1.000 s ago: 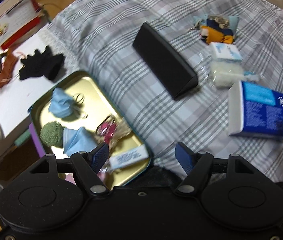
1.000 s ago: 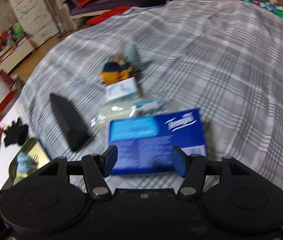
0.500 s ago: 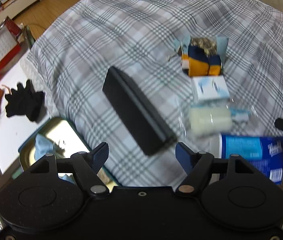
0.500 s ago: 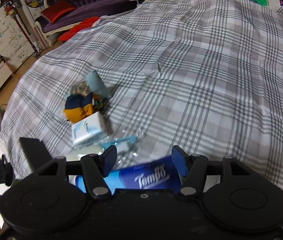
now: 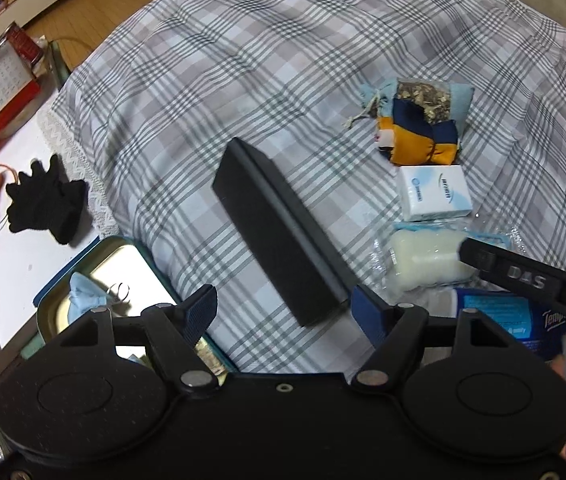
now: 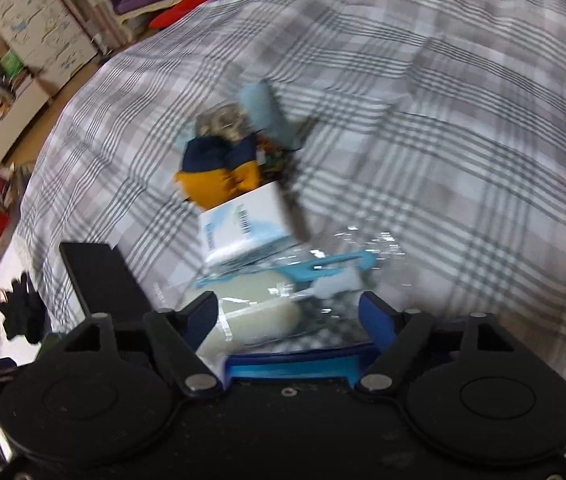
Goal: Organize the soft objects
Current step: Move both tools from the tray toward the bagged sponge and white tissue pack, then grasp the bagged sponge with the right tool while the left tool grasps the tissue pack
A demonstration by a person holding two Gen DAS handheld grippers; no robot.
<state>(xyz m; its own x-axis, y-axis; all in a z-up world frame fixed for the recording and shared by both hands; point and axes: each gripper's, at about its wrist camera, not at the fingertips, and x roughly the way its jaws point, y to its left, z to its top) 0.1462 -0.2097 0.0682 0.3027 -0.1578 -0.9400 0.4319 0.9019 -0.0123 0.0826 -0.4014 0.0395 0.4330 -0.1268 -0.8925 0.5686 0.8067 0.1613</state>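
Now, far left in the left wrist view, black gloves (image 5: 45,200) lie on the white tabletop (image 5: 15,252), a brown item beside them cut off by the frame edge. Next right, the open metal tin (image 5: 123,258) shows a pale blue cloth (image 5: 83,298), but its near half is hidden behind the left hand-held gripper (image 5: 283,310), whose fingers are spread wide with nothing between them. Centre, a long black case (image 5: 283,236) lies slantwise on the plaid bed (image 5: 283,60). Further right runs a line of soft things: the navy-and-orange pouch (image 5: 423,136) farthest, the white tissue pack (image 5: 435,194) just nearer, then the clear bag of pale wadding (image 5: 423,264), partly covered by the other tool's black arm. The blue tissue pack (image 5: 511,318) is mostly hidden at the near right. In the blurred right wrist view, the right hand-held gripper (image 6: 289,314) is also spread, empty, hovering over that clear bag (image 6: 259,316); the blue pack (image 6: 291,366) shows only as a strip at its base.
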